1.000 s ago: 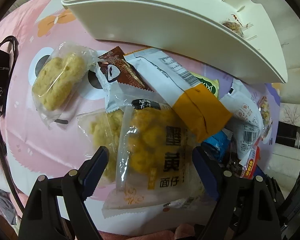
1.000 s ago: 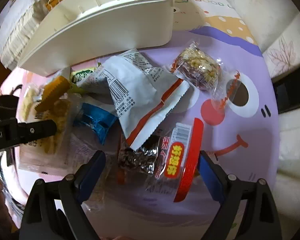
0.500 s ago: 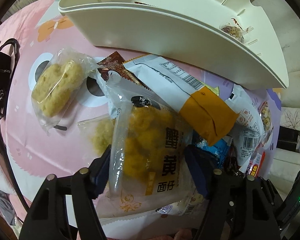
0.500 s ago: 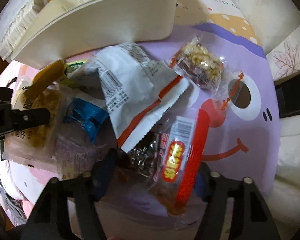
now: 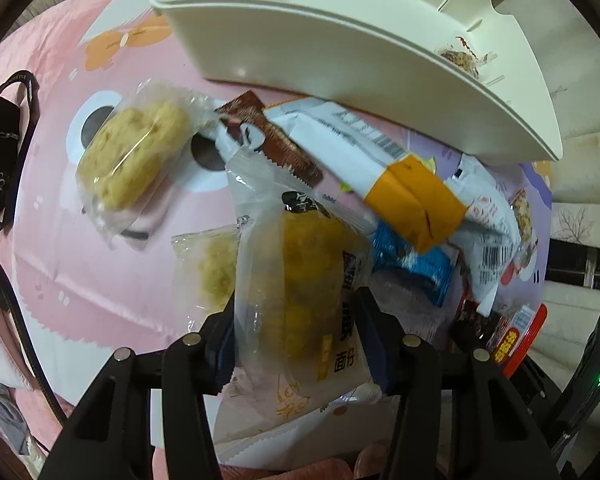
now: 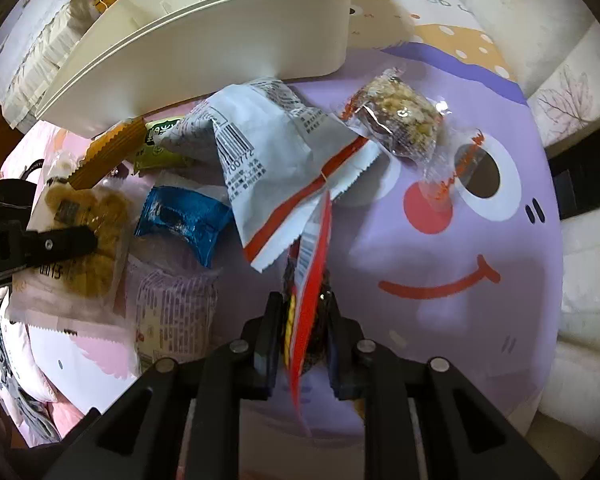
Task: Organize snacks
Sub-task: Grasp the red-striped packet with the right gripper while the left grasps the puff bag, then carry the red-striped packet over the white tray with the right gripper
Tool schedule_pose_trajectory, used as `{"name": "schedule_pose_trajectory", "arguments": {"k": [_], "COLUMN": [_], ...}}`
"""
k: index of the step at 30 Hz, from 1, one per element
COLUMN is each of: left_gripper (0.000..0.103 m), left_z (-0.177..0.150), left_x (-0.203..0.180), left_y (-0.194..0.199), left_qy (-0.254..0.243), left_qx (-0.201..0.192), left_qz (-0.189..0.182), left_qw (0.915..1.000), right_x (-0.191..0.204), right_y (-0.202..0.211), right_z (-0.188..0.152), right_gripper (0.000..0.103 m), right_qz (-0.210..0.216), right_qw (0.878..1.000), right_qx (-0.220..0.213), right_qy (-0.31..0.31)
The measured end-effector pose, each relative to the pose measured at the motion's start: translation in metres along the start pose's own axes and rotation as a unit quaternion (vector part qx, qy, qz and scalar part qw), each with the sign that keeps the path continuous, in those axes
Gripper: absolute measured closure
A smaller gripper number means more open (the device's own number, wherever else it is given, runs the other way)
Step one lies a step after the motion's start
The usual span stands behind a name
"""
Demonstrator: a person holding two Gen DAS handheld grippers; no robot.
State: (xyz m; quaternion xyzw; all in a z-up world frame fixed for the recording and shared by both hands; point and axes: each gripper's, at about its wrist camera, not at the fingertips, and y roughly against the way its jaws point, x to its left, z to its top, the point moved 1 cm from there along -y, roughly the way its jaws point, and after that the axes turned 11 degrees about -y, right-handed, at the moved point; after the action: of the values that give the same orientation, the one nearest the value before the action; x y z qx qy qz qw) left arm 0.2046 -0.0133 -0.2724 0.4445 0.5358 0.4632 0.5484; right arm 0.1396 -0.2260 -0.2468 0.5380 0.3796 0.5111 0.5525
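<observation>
The left gripper is closing its jaws on a clear packet of yellow crab-roe noodle snack, pads against its sides; the packet's long axis runs away from the camera, its top edge far. The right gripper is clamped tight on a red-edged packet of dark snack, turned on edge and pointing away. Between them lie one blue wrapper and one white-and-red bag. One clear-wrapped nut cake sits far right. The white plastic bin stands at the far side of the cartoon-printed mat.
</observation>
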Motion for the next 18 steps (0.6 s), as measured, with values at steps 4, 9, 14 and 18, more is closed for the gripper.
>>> {"name": "schedule_pose_trajectory", "arguments": {"k": [4, 9, 14, 18], "left_gripper": [0.055, 0.056, 0.056, 0.056], "left_z": [-0.013, -0.034, -0.051, -0.057], "left_x": [0.008, 0.018, 0.029, 0.042], "left_y": [0.003, 0.021, 0.047, 0.069], "left_qy": [-0.003, -0.01, -0.015, -0.018], "left_qx": [0.015, 0.013, -0.003, -0.018], "left_qz": [-0.004, -0.007, -0.005, -0.007], "left_qw": [0.9999, 0.9998, 0.9999, 0.9996], "right_x": [0.0, -0.003, -0.002, 0.0], "right_y": [0.008, 0.022, 0.042, 0.058], "right_z": [-0.01, -0.019, -0.028, -0.025], "right_gripper": [0.084, 0.084, 0.084, 0.084], "right_qz": [0.001, -0.003, -0.003, -0.001], "right_qw": [1.0, 1.0, 0.999, 0.999], "right_qx": [-0.004, -0.014, -0.031, -0.046], "right_qy": [-0.007, -0.016, -0.02, -0.019]}}
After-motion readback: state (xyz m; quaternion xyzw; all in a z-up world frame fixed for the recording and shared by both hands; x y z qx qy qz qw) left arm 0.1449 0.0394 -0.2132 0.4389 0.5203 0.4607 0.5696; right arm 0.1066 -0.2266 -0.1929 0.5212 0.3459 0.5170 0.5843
